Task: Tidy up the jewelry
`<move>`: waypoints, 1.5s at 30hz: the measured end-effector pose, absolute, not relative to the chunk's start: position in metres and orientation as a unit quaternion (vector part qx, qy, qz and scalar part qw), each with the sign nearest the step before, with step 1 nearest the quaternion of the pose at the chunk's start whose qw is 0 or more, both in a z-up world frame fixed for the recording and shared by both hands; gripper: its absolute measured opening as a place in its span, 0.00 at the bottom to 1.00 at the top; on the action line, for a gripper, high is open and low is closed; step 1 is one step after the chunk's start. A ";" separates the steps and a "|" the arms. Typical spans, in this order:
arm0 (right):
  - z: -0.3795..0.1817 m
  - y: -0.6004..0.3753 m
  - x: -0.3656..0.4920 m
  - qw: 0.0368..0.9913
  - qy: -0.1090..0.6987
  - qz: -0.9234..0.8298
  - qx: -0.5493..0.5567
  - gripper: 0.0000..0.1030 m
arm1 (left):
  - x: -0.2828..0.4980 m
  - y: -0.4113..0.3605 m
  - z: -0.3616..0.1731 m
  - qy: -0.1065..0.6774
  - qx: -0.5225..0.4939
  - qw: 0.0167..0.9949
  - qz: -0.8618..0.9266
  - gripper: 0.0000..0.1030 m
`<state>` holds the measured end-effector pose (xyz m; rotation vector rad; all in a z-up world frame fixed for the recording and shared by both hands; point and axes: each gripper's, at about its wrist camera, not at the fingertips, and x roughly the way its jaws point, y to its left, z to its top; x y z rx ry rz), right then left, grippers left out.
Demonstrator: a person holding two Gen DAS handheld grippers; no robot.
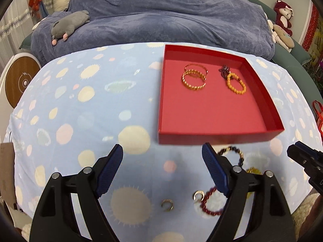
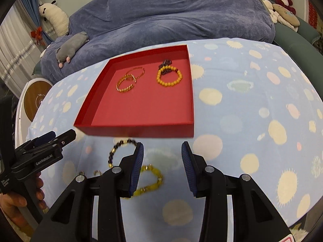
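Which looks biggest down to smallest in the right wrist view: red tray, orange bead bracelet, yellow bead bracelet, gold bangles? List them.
1. Red tray.
2. Yellow bead bracelet, though it lies nearer the camera and is partly hidden.
3. Orange bead bracelet and gold bangles look alike; unranked.

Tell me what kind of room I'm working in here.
Most likely a bedroom or living room at home. A blue blanket is draped over what looks like a sofa or bed, stuffed toys lie about, and the red tray sits on a soft, planet-print cloth.
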<state>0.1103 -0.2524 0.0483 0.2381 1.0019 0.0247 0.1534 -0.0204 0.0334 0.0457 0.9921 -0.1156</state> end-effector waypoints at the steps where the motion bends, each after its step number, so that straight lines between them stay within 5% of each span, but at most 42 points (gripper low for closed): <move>1: 0.044 -0.248 0.102 0.868 0.485 0.010 0.111 0.37 | 0.144 -0.016 0.031 0.477 0.022 0.877 -0.052 0.74; 27: -0.015 -0.218 0.094 0.842 0.526 -0.020 0.120 0.31 | 0.076 -0.018 0.001 0.508 -0.003 0.859 -0.063 0.74; 32: -0.016 -0.218 0.093 0.847 0.525 -0.034 0.078 0.09 | 0.078 -0.024 -0.001 0.512 -0.006 0.857 -0.065 0.74; 45: -0.012 -0.262 0.067 0.829 0.544 -0.058 0.113 0.08 | 0.084 -0.068 -0.013 0.523 -0.002 0.846 -0.104 0.74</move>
